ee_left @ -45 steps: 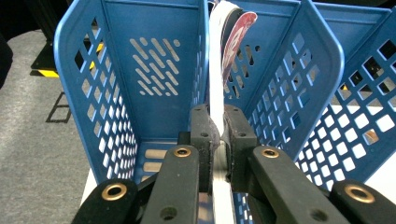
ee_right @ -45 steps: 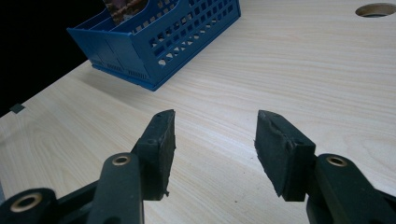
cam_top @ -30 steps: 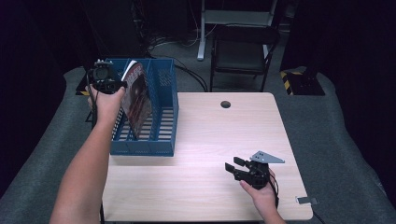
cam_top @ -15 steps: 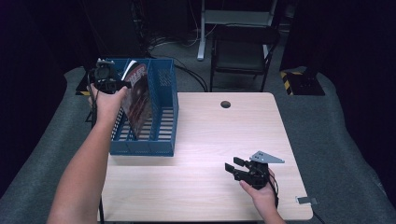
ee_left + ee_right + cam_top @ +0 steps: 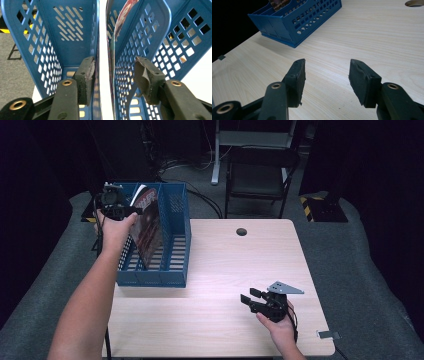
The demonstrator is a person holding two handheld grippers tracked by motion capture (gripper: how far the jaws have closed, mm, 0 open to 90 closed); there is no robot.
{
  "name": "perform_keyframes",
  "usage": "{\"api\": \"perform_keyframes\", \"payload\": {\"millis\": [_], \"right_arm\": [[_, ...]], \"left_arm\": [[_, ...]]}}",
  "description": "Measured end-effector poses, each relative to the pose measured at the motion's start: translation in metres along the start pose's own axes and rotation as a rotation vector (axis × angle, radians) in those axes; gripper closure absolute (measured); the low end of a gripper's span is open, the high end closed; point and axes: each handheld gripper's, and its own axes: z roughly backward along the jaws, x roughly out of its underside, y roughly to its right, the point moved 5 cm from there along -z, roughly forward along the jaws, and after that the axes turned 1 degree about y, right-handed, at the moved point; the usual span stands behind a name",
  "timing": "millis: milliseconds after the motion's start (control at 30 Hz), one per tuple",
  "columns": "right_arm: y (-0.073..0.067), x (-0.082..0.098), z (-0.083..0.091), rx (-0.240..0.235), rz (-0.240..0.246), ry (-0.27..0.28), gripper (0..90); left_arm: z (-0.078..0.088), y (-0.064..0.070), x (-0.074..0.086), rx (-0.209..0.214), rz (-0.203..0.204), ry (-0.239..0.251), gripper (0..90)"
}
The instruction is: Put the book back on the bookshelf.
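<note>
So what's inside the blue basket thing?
A magazine stands on edge inside the blue file rack, leaning against a divider. The left tool has just been opening around its top edge. The magazine's lower part is hidden by the rack walls; the other slots look empty.

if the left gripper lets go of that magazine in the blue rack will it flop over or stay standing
The magazine looks thin and glossy, so probably floppy and a bit slippery. It already leans in its slot of the blue rack, whose dividers should likely keep it from falling flat. The left gripper has just been opening, its pads off the magazine between them.
</note>
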Motion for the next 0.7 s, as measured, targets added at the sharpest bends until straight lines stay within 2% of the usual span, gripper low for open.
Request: {"api": "perform_keyframes", "payload": {"millis": [67, 367, 467, 600, 700], "right_arm": [[0.0, 0.0, 0.0, 0.004, 0.001, -0.006, 46.8], [0.001, 0.0, 0.0, 0.0, -0.018, -0.006, 46.6], [0.001, -0.001, -0.002, 0.002, 0.0, -0.006, 46.5], [-0.001, 0.0, -0.005, -0.009, -0.017, -0.013, 46.4], [0.001, 0.0, -0.007, -0.009, -0.011, -0.013, 46.4]], "left_arm": [[0.0, 0.0, 0.001, -0.003, -0.009, -0.009, 49.9], [0.01, -0.001, 0.001, 0.005, -0.01, 0.011, 44.6], [0.015, -0.002, 0.001, 0.003, -0.014, 0.019, 43.6], [0.021, -0.004, 0.002, 0.017, -0.018, 0.019, 43.0], [0.025, -0.005, 0.004, 0.016, -0.023, 0.014, 42.7]]}}
